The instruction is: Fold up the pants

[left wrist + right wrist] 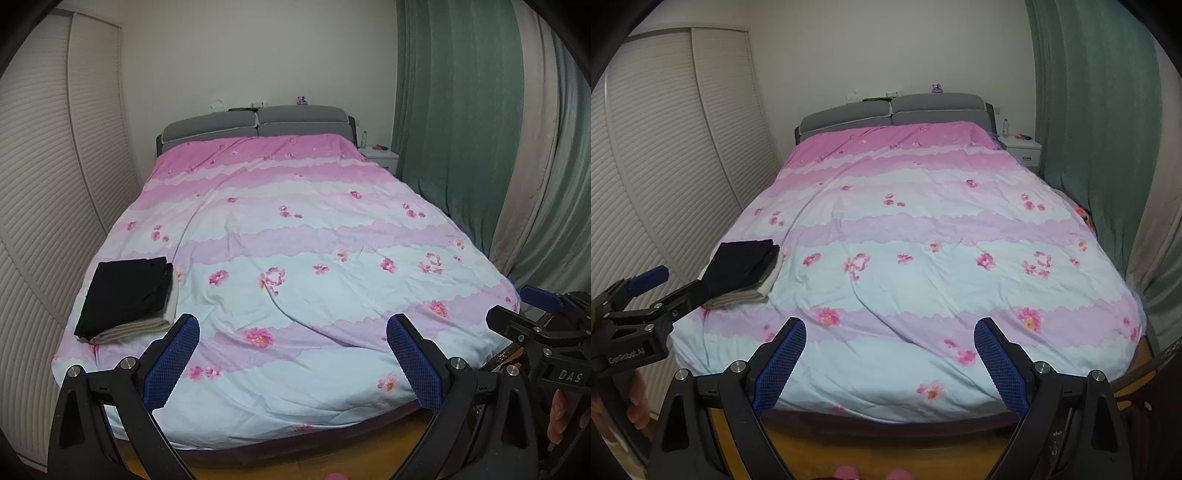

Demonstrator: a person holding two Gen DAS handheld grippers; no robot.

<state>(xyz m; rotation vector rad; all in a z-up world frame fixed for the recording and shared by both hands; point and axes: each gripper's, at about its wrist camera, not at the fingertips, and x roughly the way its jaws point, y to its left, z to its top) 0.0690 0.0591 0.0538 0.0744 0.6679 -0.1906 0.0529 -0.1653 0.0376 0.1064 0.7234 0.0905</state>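
Black pants lie folded on top of a folded beige garment, at the front left corner of the bed. The same stack, black pants over beige garment, shows in the right wrist view. My left gripper hangs open over the foot of the bed, holding nothing, to the right of the stack. My right gripper is also open and empty above the bed's front edge. Each gripper appears in the other's view: right gripper, left gripper, both with jaws apart.
A pink and pale blue floral duvet covers the bed. Louvred wardrobe doors stand close on the left, green curtains on the right. A white nightstand sits beside the grey headboard. Wooden floor lies below.
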